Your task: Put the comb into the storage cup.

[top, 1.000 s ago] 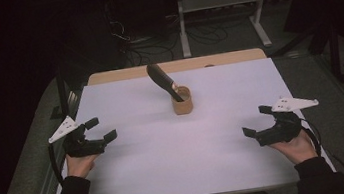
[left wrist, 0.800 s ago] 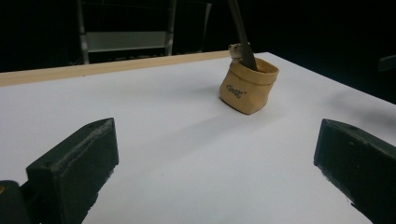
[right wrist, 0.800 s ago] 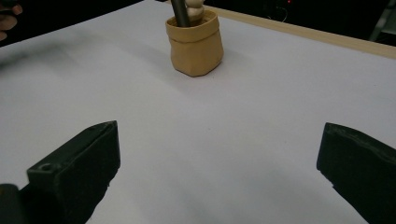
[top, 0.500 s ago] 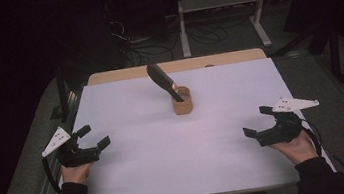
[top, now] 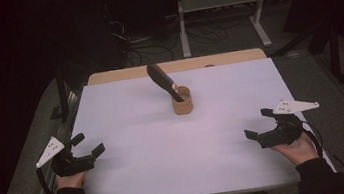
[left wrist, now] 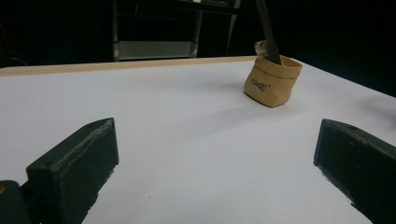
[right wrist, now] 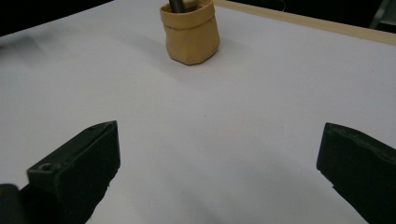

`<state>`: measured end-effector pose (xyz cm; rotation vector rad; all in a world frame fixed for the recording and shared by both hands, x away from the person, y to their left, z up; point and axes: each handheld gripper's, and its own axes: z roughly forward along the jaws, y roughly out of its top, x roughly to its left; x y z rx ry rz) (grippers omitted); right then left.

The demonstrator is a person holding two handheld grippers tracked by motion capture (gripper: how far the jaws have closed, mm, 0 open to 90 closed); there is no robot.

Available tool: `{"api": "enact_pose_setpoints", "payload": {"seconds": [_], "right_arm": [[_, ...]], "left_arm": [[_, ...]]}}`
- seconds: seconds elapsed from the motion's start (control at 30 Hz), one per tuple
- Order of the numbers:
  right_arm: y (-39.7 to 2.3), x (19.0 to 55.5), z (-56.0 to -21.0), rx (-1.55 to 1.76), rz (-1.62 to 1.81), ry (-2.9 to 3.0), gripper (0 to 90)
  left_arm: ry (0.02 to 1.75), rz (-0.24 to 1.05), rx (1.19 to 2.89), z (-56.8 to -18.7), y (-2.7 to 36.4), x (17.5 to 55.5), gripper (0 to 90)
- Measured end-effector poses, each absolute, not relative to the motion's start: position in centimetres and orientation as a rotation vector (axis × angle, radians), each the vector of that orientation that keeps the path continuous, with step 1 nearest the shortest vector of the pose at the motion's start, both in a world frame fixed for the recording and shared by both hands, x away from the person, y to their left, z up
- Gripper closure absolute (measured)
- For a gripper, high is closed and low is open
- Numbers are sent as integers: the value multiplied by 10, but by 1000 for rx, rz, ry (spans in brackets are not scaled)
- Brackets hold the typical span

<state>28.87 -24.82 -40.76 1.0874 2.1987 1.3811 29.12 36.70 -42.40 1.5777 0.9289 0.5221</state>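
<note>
Pouch (top: pixel 181 100) upright toward far-centre of sheet (top: pixel 141 182), well apart from both grippers; rim rolled down, tan, soft-walled, small dark print on side facing left gripper view (left wrist: pixel 273 80); plain side toward right gripper view (right wrist: pixel 190 31). Tool (top: pixel 163 82) standing in pouch, dark, flattish, leaning up and to the left, held up by rim alone; something pale beside it inside, too small to tell. Left gripper (top: pixel 84 150) low at near-left edge of sheet, jaws spread wide, nothing between; aimed up the sheet with pouch ahead and off to one side. Right gripper (top: pixel 259 125) low at near-right, jaws likewise spread, empty; pouch ahead, again off-axis. Probable reason for placement: both hands parked symmetrically at near corners, clear of pouch, jaws opened ready for approach; reach not yet begun. Judgement: soft pouch likely to tip or slide if tool pulled one-handed; bracing with second gripper advisable.
</note>
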Motion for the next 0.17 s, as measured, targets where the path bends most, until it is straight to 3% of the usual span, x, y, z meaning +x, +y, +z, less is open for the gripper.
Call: {"api": "enact_pose_setpoints", "payload": {"seconds": [0.17], "right_arm": [[-248, 290, -412, 1093, 1360, 2212, 0]], "left_arm": [[918, 512, 1591, -424, 365, 293, 0]]}}
